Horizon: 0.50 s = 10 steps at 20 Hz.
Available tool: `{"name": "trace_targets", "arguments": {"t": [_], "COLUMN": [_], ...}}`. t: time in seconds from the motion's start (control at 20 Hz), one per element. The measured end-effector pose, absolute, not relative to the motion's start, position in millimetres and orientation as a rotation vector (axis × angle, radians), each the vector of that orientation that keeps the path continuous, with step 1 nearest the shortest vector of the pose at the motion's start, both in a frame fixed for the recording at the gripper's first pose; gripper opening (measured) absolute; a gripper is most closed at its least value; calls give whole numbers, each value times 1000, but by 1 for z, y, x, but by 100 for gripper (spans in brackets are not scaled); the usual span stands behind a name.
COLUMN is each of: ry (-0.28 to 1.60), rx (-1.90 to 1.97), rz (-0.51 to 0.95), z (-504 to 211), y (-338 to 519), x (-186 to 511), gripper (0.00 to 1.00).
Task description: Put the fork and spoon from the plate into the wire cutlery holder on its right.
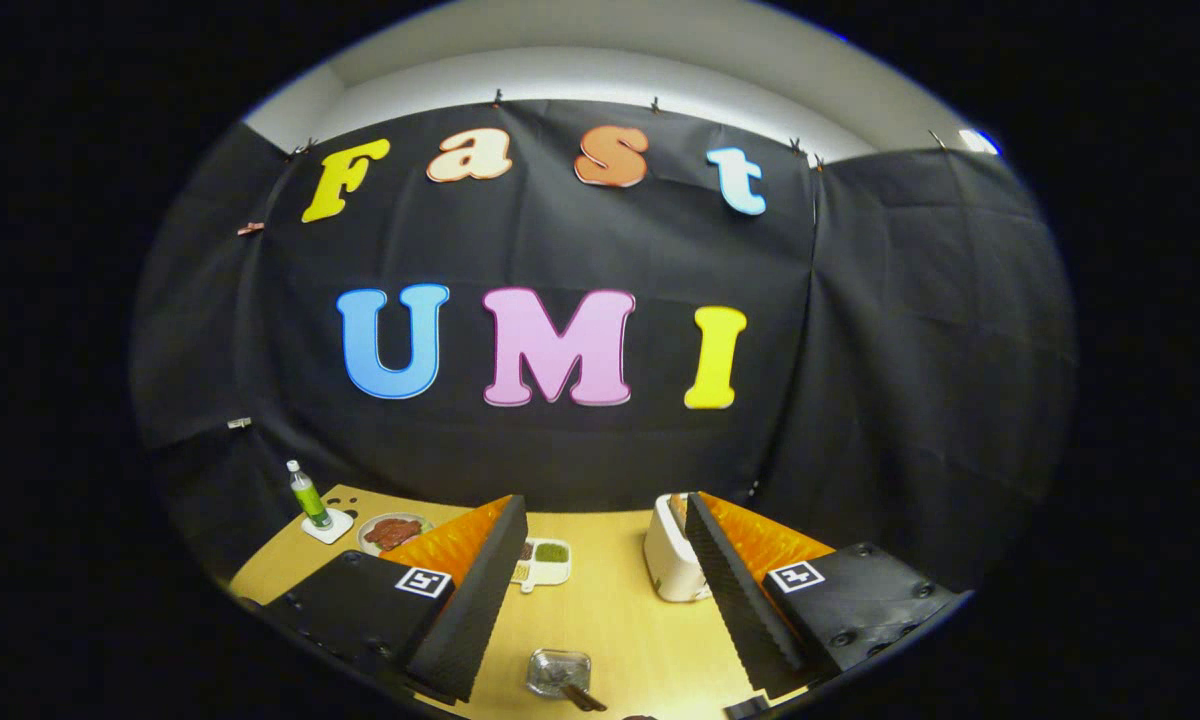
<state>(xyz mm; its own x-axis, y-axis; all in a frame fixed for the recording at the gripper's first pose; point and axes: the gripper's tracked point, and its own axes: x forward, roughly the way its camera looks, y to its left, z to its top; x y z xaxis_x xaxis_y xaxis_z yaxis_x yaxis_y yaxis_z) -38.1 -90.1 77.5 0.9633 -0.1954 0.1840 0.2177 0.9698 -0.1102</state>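
My gripper is open and held high over a wooden table, its two black ribbed fingers spread wide with nothing between them. Low between the fingers, close to their base, stands a small grey see-through container that looks like the wire cutlery holder. A dark, thin handle pokes from it or lies beside it; I cannot tell which, nor what utensil it is.
A white toaster stands against the right finger. A white tray with green and pale food sits by the left finger. Further left are a plate of red food and a green bottle on a white coaster.
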Motion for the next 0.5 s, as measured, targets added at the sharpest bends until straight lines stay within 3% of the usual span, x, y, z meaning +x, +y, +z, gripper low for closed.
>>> {"name": "trace_targets", "arguments": {"t": [0.5], "ry": [-145], "rx": [-56], "rz": [-107], "z": [71], "y": [-73], "x": [-30], "gripper": [98]}}
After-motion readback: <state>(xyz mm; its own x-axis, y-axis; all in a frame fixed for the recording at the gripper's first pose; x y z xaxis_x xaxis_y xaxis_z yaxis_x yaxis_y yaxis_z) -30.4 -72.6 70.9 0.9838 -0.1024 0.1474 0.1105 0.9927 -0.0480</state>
